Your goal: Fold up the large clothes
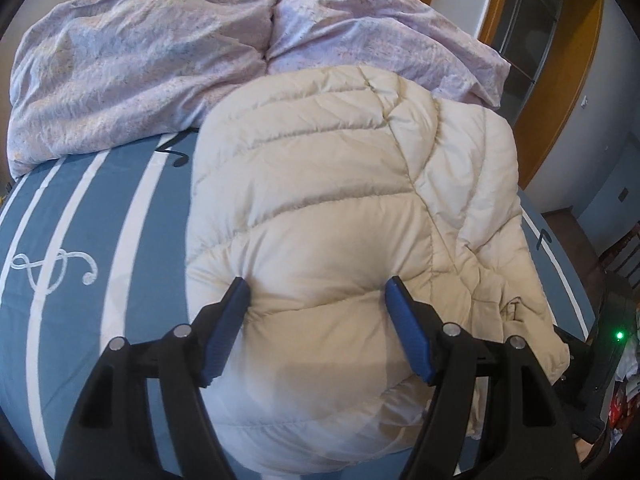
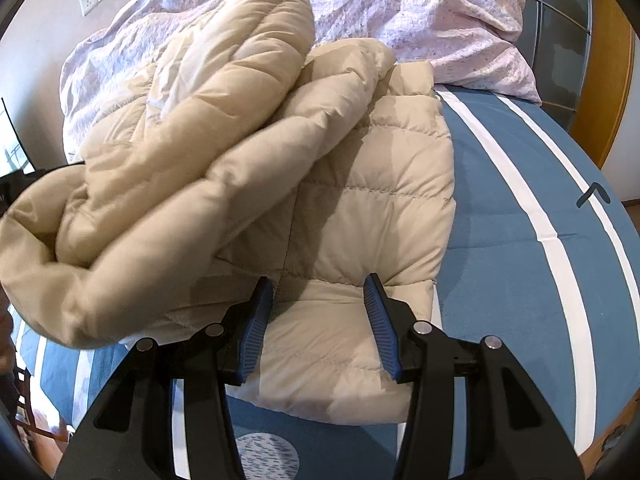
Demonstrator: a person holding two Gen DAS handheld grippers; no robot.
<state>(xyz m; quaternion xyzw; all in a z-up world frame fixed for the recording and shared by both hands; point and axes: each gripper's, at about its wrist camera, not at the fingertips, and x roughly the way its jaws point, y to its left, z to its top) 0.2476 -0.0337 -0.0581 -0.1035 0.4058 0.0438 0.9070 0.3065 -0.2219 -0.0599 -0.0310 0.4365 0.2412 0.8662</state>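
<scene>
Cream quilted jacket [image 1: 340, 184] lies on the blue-and-white striped bed [image 1: 80, 216], in front of a rumpled lilac duvet [image 1: 140, 60]. Left claw [image 1: 318, 286]: jaws wide, blue pads pressing into a puffed bulge of the jacket and gripping it. Right claw [image 2: 318, 284]: jaws partly apart, pads dented into the jacket's lower edge, pinching it; a raised fold drapes across at left.

Left gripper [image 1: 316, 286]: two black moulded arms with triangular cut-outs; round silver pivot pins, two per arm; blue ribbed pads [image 1: 408, 332] on the inner faces of the fingers; right gripper [image 2: 319, 282]: same black frame, silver pins and blue ribbed pads [image 2: 380, 326].
</scene>
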